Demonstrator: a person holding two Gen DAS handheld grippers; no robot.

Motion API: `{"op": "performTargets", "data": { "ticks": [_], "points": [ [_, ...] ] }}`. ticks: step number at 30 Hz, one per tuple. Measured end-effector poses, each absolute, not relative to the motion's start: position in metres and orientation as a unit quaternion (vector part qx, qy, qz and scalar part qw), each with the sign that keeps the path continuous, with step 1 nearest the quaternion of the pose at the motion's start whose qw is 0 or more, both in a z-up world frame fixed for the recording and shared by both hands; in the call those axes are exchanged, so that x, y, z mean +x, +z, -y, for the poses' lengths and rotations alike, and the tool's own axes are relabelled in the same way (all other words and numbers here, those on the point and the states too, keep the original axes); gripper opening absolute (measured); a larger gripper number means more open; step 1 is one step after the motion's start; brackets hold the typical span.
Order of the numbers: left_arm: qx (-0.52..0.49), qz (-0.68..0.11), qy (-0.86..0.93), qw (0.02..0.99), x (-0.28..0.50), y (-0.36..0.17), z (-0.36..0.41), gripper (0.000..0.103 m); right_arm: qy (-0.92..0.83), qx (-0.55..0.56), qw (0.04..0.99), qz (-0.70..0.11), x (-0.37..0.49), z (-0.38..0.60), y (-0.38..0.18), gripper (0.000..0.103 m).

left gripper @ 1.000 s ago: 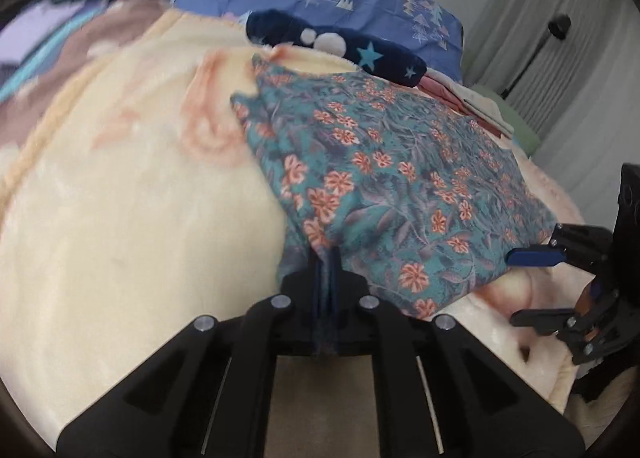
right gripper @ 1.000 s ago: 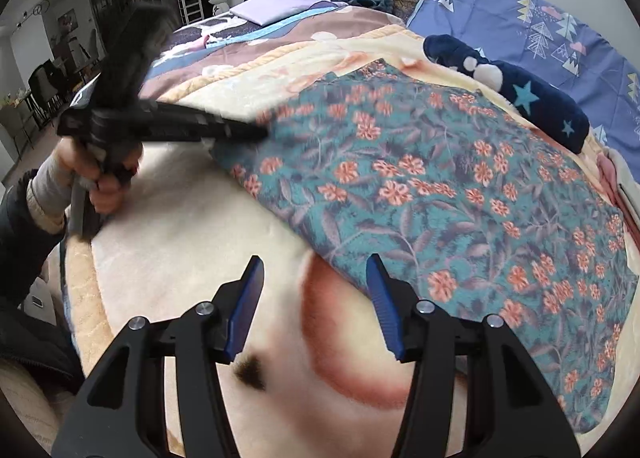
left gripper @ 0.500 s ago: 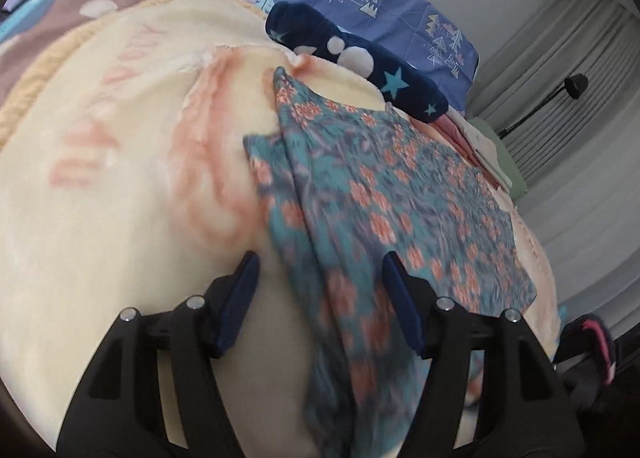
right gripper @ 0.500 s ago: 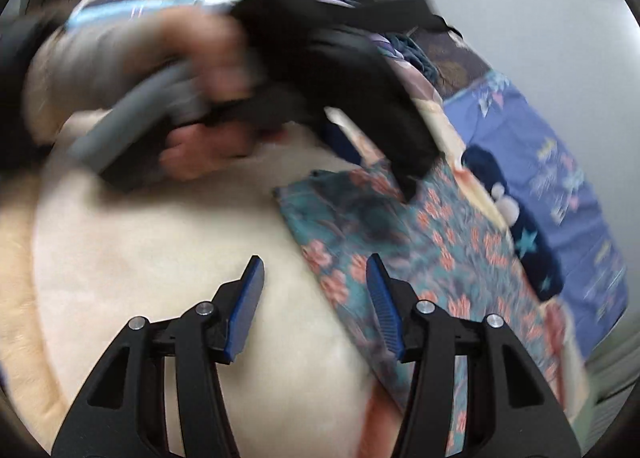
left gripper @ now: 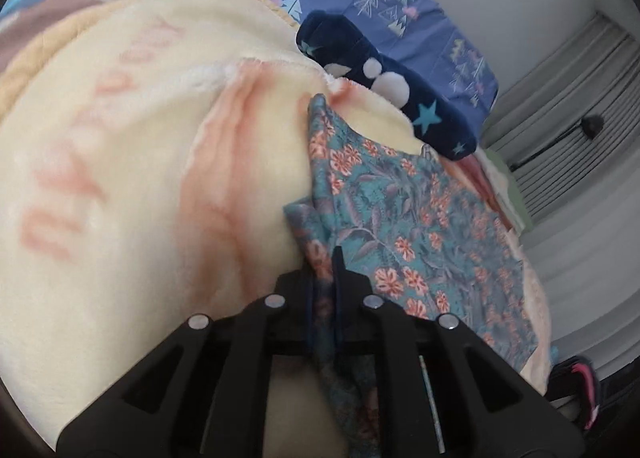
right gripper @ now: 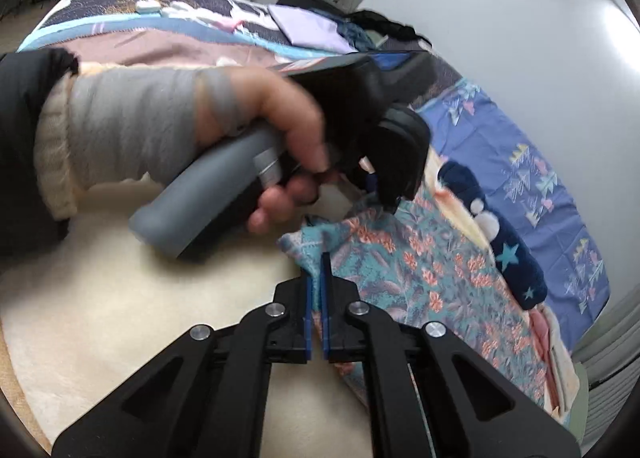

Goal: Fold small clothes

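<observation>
We've got both claws clamped on the floral cloth (left gripper: 404, 218) — left claw (left gripper: 322, 270) and right claw (right gripper: 318, 278) just snapped closed. It's lying on the cream blanket (left gripper: 140, 178).

A cream blanket (left gripper: 132, 162) with peach lettering spreads beneath and to the left of the gripper. Ahead and to the right lies a navy plush (left gripper: 384, 78) with stars and white dots, against a blue patterned pillow (left gripper: 384, 6). Farther right hang grey curtains (left gripper: 576, 106). A lilac cloth (right gripper: 308, 28) lies far ahead.

Left hand-held gripper (left gripper: 322, 270): jaws just closed, pinching floral cloth.
Right hand-held gripper (right gripper: 316, 278): jaws just closed, clamped on cloth.
Left hand (right gripper: 280, 138): wrapped around grey handle.
</observation>
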State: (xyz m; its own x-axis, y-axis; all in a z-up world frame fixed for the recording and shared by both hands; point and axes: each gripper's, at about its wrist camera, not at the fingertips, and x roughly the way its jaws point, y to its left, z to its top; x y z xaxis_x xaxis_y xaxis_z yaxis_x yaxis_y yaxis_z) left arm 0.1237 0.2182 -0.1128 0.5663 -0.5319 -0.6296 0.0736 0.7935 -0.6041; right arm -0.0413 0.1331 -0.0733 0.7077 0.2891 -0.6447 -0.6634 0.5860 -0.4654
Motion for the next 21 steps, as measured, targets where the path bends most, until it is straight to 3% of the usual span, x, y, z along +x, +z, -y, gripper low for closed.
{"op": "performTargets", "data": {
  "ticks": [1,2,3,5,8,13,14,15,16,18,21],
  "points": [
    [-0.278,-0.427,-0.187,0.840,0.123,-0.111,-0.222,0.013,0.276,-0.353,0.852,-0.271,-0.039,-0.131,-0.074,0.006],
    [-0.284,-0.429,-0.192,0.836,0.122,-0.109,-0.225,0.024,0.273,-0.347,0.853,-0.278,-0.039,-0.128,-0.074,0.015],
    [-0.287,-0.431,-0.202,0.831,0.122,-0.107,-0.226,0.034,0.271,-0.339,0.856,-0.281,-0.039,-0.124,-0.072,0.032],
    [-0.277,-0.434,-0.217,0.830,0.120,-0.103,-0.220,0.044,0.271,-0.326,0.863,-0.275,-0.042,-0.119,-0.069,0.049],
    [-0.248,-0.443,-0.219,0.833,0.127,-0.104,-0.202,0.052,0.263,-0.330,0.861,-0.285,-0.037,-0.123,-0.075,0.053],
    [-0.230,-0.461,-0.217,0.829,0.144,-0.104,-0.193,0.055,0.253,-0.344,0.857,-0.288,-0.025,-0.137,-0.088,0.053],
    [-0.220,-0.465,-0.216,0.830,0.145,-0.104,-0.192,0.052,0.258,-0.345,0.857,-0.283,-0.024,-0.139,-0.087,0.041],
    [-0.203,-0.472,-0.208,0.832,0.147,-0.102,-0.190,0.042,0.256,-0.347,0.859,-0.277,-0.025,-0.139,-0.087,0.010],
    [-0.193,-0.475,-0.201,0.835,0.148,-0.101,-0.190,0.035,0.248,-0.346,0.864,-0.270,-0.022,-0.137,-0.085,0.005],
    [-0.199,-0.471,-0.190,0.838,0.147,-0.094,-0.195,0.006,0.266,-0.297,0.874,-0.277,-0.020,-0.123,-0.073,0.004],
    [-0.211,-0.453,-0.185,0.846,0.144,-0.079,-0.195,0.006,0.271,-0.253,0.892,-0.258,-0.021,-0.102,-0.049,0.004]
  ]
}}
